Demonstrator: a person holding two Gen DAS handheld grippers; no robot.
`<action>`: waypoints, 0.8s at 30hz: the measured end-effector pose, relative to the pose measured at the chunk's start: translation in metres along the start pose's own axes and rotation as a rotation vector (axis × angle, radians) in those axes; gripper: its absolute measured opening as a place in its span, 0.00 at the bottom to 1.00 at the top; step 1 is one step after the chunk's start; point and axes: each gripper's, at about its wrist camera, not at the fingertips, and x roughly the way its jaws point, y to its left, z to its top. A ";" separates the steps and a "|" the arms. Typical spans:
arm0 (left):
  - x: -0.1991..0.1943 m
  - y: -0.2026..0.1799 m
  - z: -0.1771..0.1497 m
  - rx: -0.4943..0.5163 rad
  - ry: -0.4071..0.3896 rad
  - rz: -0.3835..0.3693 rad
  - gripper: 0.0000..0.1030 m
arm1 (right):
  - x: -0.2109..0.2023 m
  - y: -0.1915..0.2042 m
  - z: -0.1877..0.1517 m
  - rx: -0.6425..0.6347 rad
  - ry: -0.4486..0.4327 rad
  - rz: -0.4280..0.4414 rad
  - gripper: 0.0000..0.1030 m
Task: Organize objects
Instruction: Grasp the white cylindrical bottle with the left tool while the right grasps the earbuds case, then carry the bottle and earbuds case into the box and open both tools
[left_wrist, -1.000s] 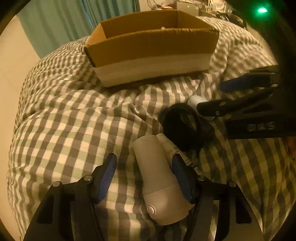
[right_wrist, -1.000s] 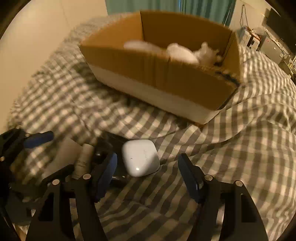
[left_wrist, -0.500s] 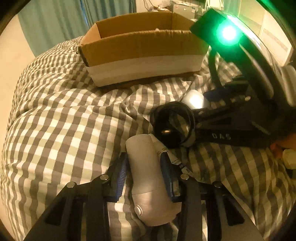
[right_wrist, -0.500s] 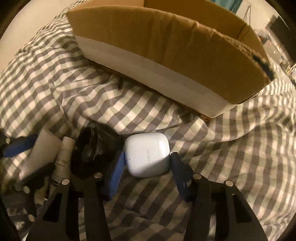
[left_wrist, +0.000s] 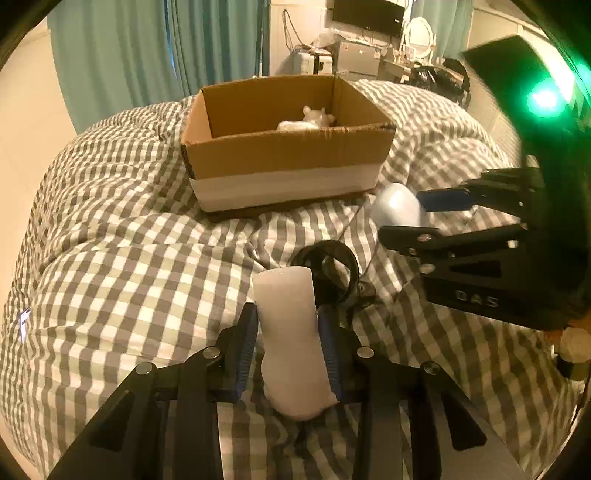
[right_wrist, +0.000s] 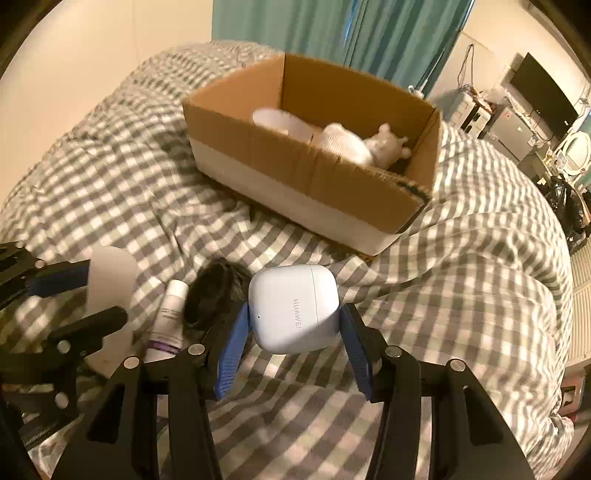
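Observation:
My left gripper (left_wrist: 288, 328) is shut on a white handheld device (left_wrist: 291, 332) and holds it above the checked bedding. My right gripper (right_wrist: 293, 325) is shut on a white earbuds case (right_wrist: 293, 306), also lifted; the case shows in the left wrist view (left_wrist: 397, 206). An open cardboard box (left_wrist: 288, 155) sits ahead on the bed, also in the right wrist view (right_wrist: 314, 177), with a white soft toy (right_wrist: 384, 147) and other pale items inside. The left gripper and device show at the left of the right wrist view (right_wrist: 107, 280).
A black coiled item (left_wrist: 332, 269) and a white tube (right_wrist: 170, 314) lie on the checked duvet (left_wrist: 129, 258) between the grippers. Teal curtains (left_wrist: 147, 55) hang behind the box. Shelving, a screen and clutter stand at the room's far right.
Both grippers closed on their objects and lifted them off the bed. The device and the earbuds case now hang above the duvet, with the box seen from higher up.

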 end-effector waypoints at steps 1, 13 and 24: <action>-0.002 0.002 0.002 -0.003 -0.004 -0.002 0.32 | -0.007 0.001 0.001 0.001 -0.012 -0.003 0.49; -0.040 0.030 0.066 -0.041 -0.143 0.005 0.31 | -0.059 -0.005 0.044 -0.001 -0.154 -0.008 0.49; -0.048 0.035 0.174 -0.001 -0.268 -0.033 0.31 | -0.091 -0.040 0.116 0.065 -0.278 -0.016 0.48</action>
